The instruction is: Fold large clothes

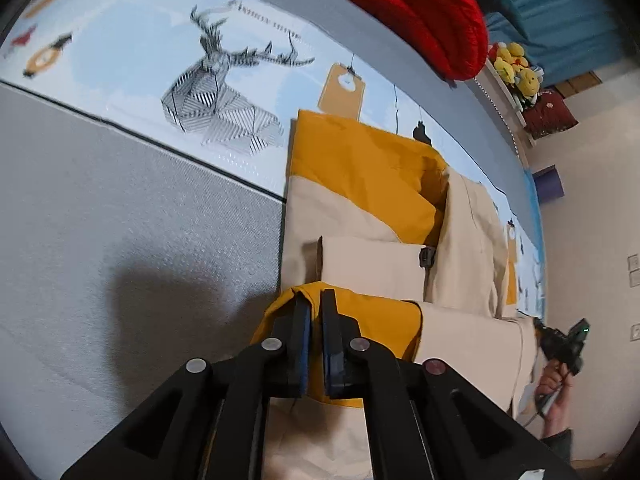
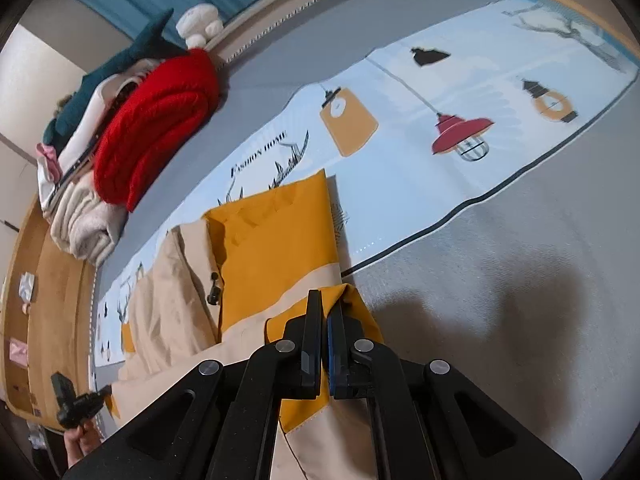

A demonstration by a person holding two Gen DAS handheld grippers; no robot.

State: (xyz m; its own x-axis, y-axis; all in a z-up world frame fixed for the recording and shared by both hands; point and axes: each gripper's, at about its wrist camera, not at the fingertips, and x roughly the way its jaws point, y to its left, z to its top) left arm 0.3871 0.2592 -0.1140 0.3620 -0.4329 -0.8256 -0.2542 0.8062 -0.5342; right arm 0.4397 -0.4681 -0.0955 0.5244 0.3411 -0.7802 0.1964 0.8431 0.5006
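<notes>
A large mustard-yellow and beige jacket (image 1: pixel 360 184) lies partly folded on a printed light-blue sheet (image 1: pixel 132 48) over a grey bed. My left gripper (image 1: pixel 316 300) is shut on a yellow edge of the jacket and holds it lifted over the beige part. In the right wrist view the jacket (image 2: pixel 276 232) lies the same way, and my right gripper (image 2: pixel 329 300) is shut on another yellow edge of it. Each gripper shows small in the other's view, the right one (image 1: pixel 564 340) and the left one (image 2: pixel 76 404).
A pile of folded clothes with a red knit (image 2: pixel 156 120) on top lies at the bed's far side, also in the left wrist view (image 1: pixel 404 4). Plush toys (image 1: pixel 516 68) sit on a ledge. The grey mattress (image 1: pixel 100 240) lies beside the jacket. A wooden floor (image 2: pixel 52 280) borders the bed.
</notes>
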